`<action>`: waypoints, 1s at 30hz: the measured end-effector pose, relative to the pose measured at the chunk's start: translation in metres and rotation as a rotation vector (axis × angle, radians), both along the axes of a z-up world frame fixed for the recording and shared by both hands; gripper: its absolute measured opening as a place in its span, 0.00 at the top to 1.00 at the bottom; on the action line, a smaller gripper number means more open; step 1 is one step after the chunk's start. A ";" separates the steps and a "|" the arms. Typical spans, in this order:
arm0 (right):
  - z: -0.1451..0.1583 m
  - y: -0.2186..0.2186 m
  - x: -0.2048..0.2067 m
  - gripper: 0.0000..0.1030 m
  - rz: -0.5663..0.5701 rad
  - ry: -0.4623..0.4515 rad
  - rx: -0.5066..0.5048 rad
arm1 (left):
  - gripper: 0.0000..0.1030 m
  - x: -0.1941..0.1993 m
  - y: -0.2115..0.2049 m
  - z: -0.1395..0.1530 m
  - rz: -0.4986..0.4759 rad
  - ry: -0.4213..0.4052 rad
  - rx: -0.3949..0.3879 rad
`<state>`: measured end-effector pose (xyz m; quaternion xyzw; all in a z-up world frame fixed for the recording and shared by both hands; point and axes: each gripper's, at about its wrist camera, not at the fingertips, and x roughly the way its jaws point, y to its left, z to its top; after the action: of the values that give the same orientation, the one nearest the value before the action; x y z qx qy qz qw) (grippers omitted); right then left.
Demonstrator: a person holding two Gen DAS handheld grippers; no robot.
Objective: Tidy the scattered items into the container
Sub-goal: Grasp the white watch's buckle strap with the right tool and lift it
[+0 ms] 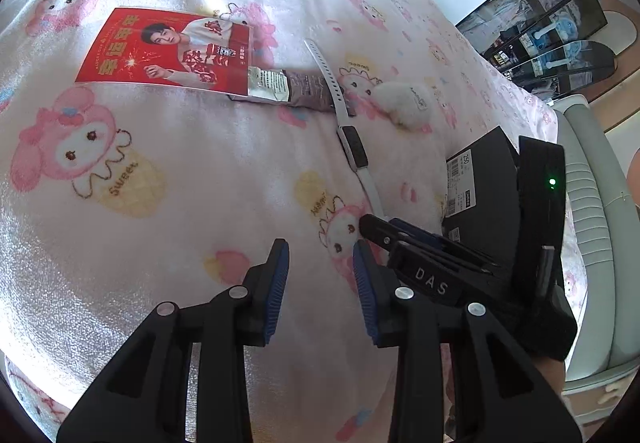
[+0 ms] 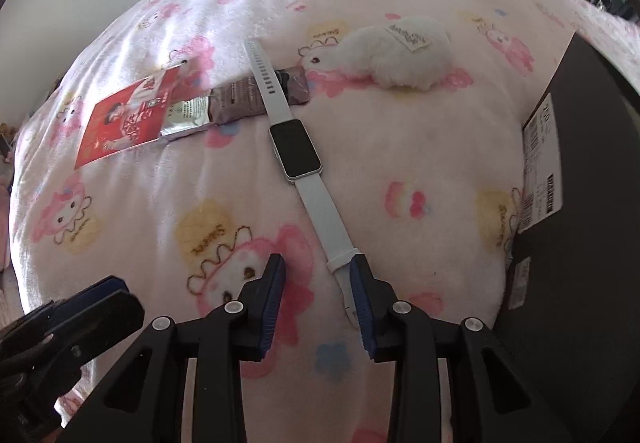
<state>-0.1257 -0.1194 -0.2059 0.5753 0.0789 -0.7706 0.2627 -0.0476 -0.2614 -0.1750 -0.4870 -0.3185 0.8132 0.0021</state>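
Two pairs of hand-held tongs hang low over a bed spread with a pink cartoon-print blanket (image 2: 420, 147). The left tongs (image 1: 320, 275) stand open over bare blanket, nothing between their blue pads. The right tongs (image 2: 318, 283) are likewise open and grip nothing; the near tip of a white smartwatch (image 2: 298, 151) lies on the blanket just against the inner face of their right-hand finger (image 2: 362, 299), and whether pad and strap actually touch cannot be told. Seen from the left wrist, the right tongs sit close to the right of the left pair, fingertips at the strap's end.

The watch stretches away from the right tongs, its dark screen facing up midway along, its far strap lying across a brown foil sachet (image 2: 244, 103). To the left of the sachet, and touching its silver end, a red printed card (image 2: 124, 119) lies flat. Beyond the watch and to the right rests a fluffy white plush (image 2: 400, 51) bearing a small label. A black box (image 2: 580, 171) with white barcode stickers stands at the bed's edge, well to the right of the right tongs.
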 end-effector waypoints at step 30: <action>0.007 0.035 0.003 0.98 0.025 -0.070 -0.239 | 0.64 -0.001 0.007 -0.001 -0.009 -0.043 0.078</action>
<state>-0.1223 -0.0847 -0.1989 0.5656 -0.0154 -0.7505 0.3415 -0.0485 -0.2544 -0.1756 -0.5054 -0.3477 0.7895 0.0181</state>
